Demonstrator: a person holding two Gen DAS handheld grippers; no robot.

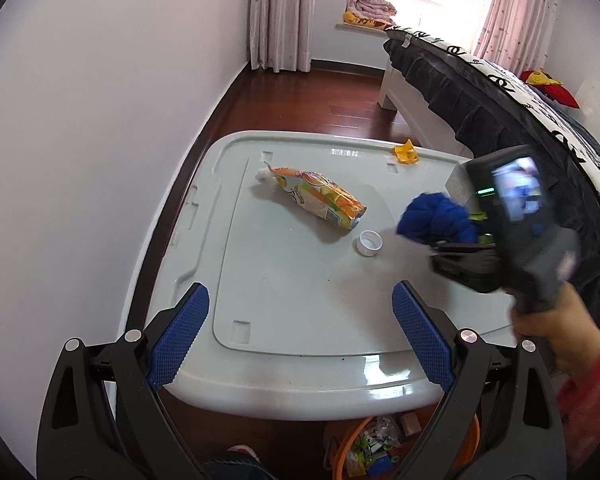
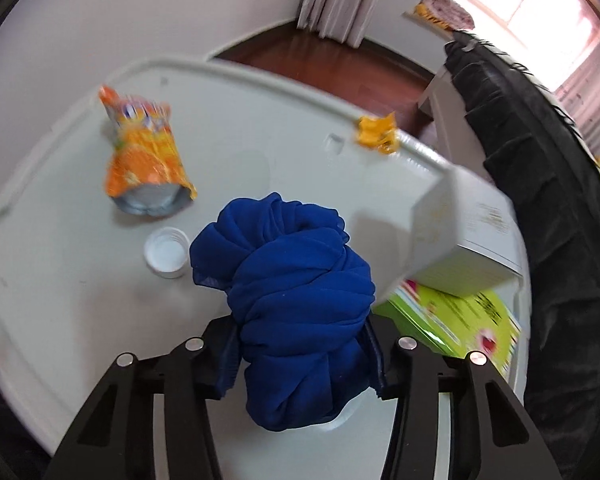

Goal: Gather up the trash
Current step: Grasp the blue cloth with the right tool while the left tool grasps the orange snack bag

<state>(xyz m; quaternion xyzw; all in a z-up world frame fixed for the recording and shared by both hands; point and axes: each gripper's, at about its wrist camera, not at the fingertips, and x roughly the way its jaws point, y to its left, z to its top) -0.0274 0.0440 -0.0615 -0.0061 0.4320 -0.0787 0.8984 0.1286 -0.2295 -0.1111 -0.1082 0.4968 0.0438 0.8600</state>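
My right gripper is shut on a bunched blue cloth and holds it above the pale table top; the cloth also shows in the left wrist view. My left gripper is open and empty over the table's near edge. An orange snack bag lies in the middle, also in the right wrist view. A white bottle cap lies beside it. A small orange wrapper sits at the far edge.
An orange bin with trash stands on the floor below the table's near edge. A white box and a green packet lie at the table's right. A bed with a dark cover is close on the right. White wall on the left.
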